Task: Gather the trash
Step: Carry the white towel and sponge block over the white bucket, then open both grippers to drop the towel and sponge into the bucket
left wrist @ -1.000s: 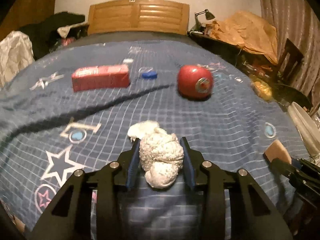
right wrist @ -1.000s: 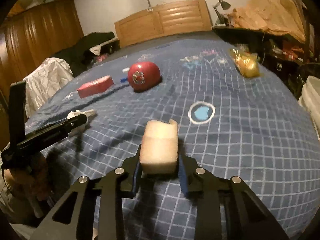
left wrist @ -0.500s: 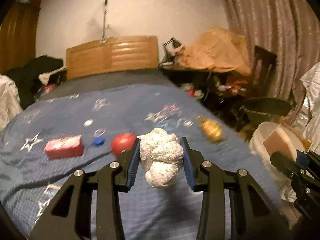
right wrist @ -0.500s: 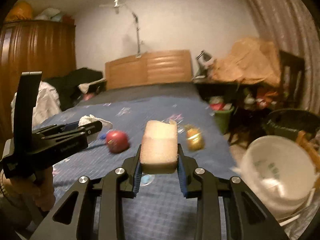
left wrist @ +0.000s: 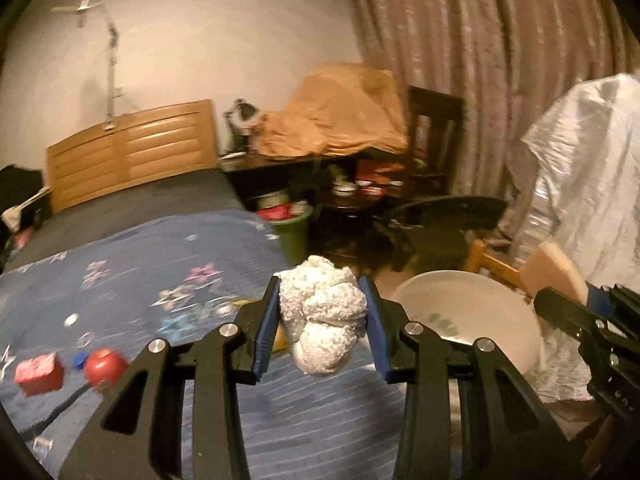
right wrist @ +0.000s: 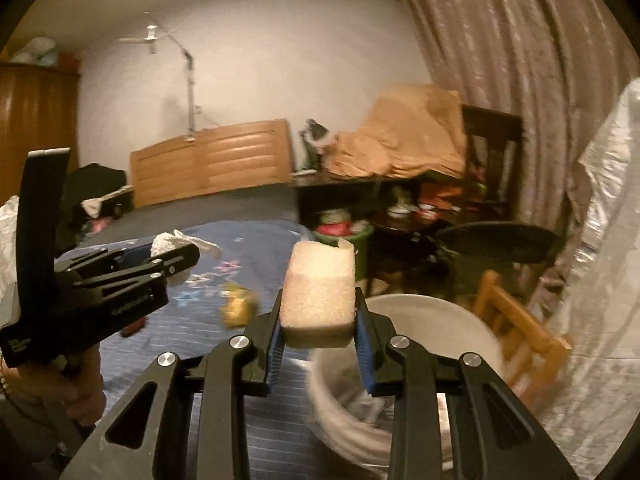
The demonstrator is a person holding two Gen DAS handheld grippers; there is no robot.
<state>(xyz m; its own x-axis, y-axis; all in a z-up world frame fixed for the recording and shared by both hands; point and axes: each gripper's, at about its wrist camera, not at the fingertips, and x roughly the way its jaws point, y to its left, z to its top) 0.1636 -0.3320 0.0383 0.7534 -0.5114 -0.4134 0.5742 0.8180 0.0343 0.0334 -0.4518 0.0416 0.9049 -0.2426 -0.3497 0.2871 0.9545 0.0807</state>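
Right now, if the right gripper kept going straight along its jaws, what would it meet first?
Probably the white basin: its rim sits just beyond and below the right gripper, which is shut on the foam block. Depth is unclear, so it might pass above the rim toward the wooden chair.

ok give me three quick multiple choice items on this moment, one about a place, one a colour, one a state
1. Where is the white basin?
A. on the bed
B. on the floor beside the bed
C. on the desk

2. What colour is the ball on the bedspread?
A. red
B. green
C. white

3. What is the left tool doing?
A. standing open and empty
B. shut on a foam block
C. shut on a crumpled white tissue wad

Answers: 1 B, the basin sits low, past the bed's edge. 2 A, it shows red next to the red box. 3 C, both pads press the wad; the foam block is in the right tool.
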